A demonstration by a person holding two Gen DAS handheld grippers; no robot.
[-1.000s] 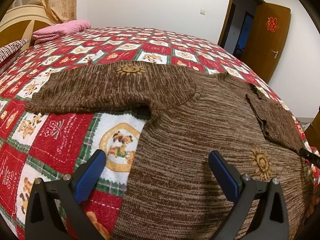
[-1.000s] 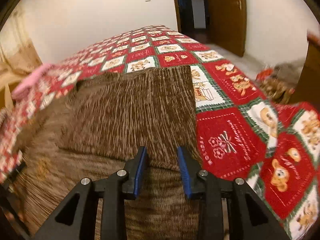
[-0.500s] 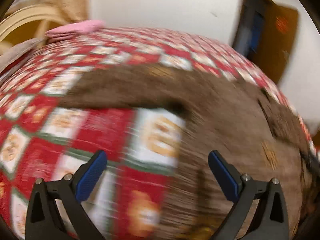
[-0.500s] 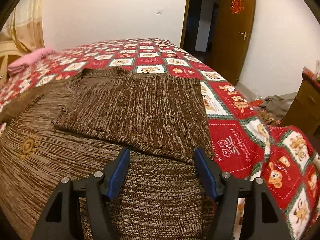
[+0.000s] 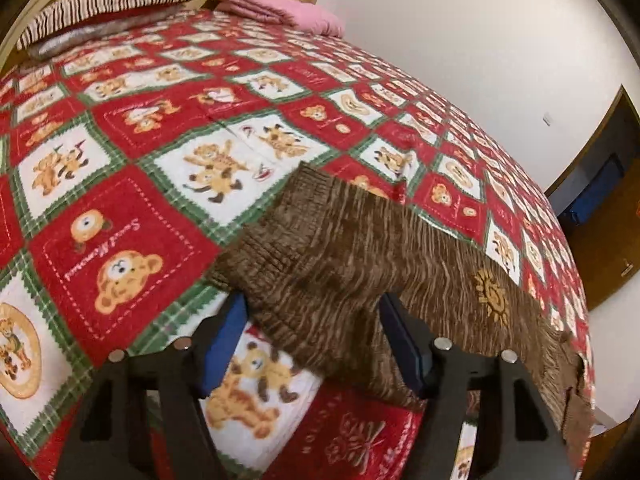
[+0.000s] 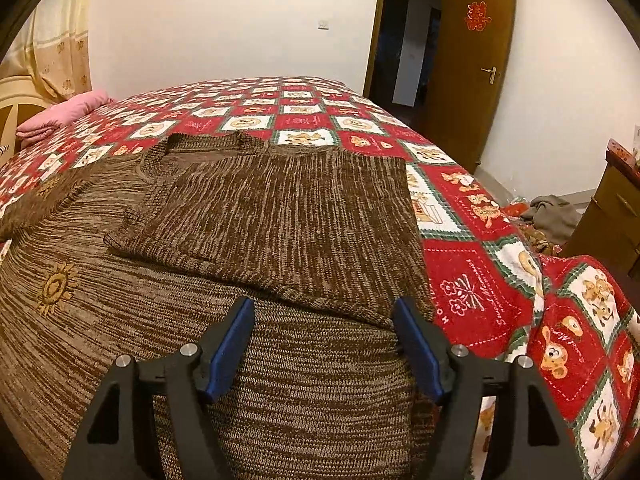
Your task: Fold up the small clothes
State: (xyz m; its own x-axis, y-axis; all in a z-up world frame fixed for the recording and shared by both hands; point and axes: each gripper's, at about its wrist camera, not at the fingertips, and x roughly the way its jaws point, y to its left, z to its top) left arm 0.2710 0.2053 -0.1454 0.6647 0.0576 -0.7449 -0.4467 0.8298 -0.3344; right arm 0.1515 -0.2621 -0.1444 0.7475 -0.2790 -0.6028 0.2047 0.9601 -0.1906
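Observation:
A brown knitted sweater (image 6: 120, 300) lies flat on the red checked bedspread (image 5: 120, 160). Its right side and sleeve (image 6: 280, 216) are folded over the body. My right gripper (image 6: 324, 316) hovers over the sweater just in front of that fold. Its jaws are opening and hold nothing. The left sleeve (image 5: 340, 240), with a sun motif (image 5: 490, 292), stretches out across the bedspread. My left gripper (image 5: 312, 312) is at the cuff end. The cuff lies between its jaws, which are closing. The blue pads (image 5: 224, 336) do not clearly press on the cloth.
A folded pink cloth (image 5: 280, 8) and a striped pillow (image 5: 112, 0) lie at the head of the bed. Beyond the bed's right edge are an open brown door (image 6: 472, 64), a wooden cabinet (image 6: 612, 216) and a heap of cloth (image 6: 552, 212) on the floor.
My left gripper swung left from over the sweater body to the sleeve cuff, and its jaws narrowed. My right gripper's jaws widened from nearly shut, and the folded side now lies free.

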